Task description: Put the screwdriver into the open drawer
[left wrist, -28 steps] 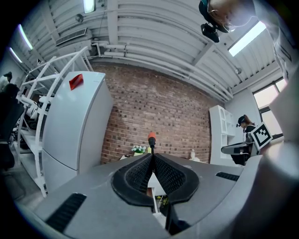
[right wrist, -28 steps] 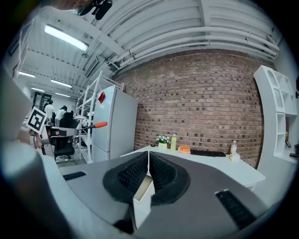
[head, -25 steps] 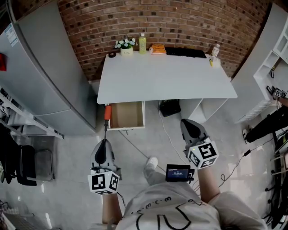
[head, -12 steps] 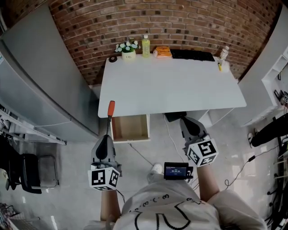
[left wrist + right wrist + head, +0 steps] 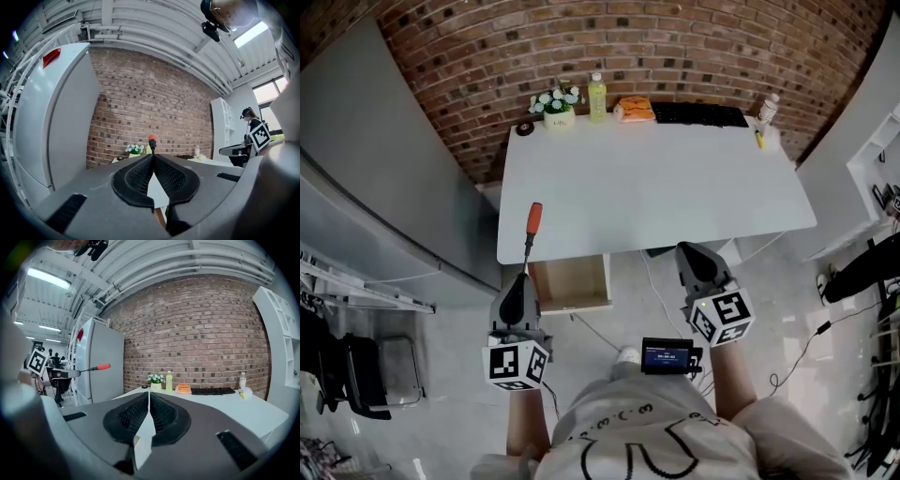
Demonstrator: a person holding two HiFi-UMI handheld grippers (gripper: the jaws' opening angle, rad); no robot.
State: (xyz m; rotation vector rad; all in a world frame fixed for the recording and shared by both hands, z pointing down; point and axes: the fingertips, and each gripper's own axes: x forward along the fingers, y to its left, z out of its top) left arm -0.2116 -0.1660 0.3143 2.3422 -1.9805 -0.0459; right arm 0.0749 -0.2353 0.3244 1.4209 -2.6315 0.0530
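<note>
The screwdriver (image 5: 532, 228) has an orange-red handle and a thin dark shaft. It points away from me, with its handle over the front left edge of the white table (image 5: 675, 187). My left gripper (image 5: 523, 278) is shut on the shaft's near end. In the left gripper view the handle (image 5: 152, 140) sticks up just past the shut left gripper (image 5: 153, 157). The open wooden drawer (image 5: 572, 282) hangs under the table, right of that gripper and partly hidden by the tabletop. My right gripper (image 5: 687, 250) is shut and empty at the table's front edge. The right gripper view shows the right gripper (image 5: 149, 393) and, far left, the screwdriver (image 5: 96, 367).
A grey fridge (image 5: 366, 178) stands left of the table, white shelving (image 5: 877, 141) to the right. Along the table's back edge are a flower pot (image 5: 554, 102), a yellow bottle (image 5: 597, 96), an orange item (image 5: 635, 108), a black keyboard (image 5: 698, 113) and a small bottle (image 5: 766, 108). A cable (image 5: 652, 281) runs across the floor.
Both grippers have moved forward to the table. The screwdriver's handle, formerly over the floor beside the drawer, now lies over the tabletop's edge. The tabletop hides more of the drawer.
</note>
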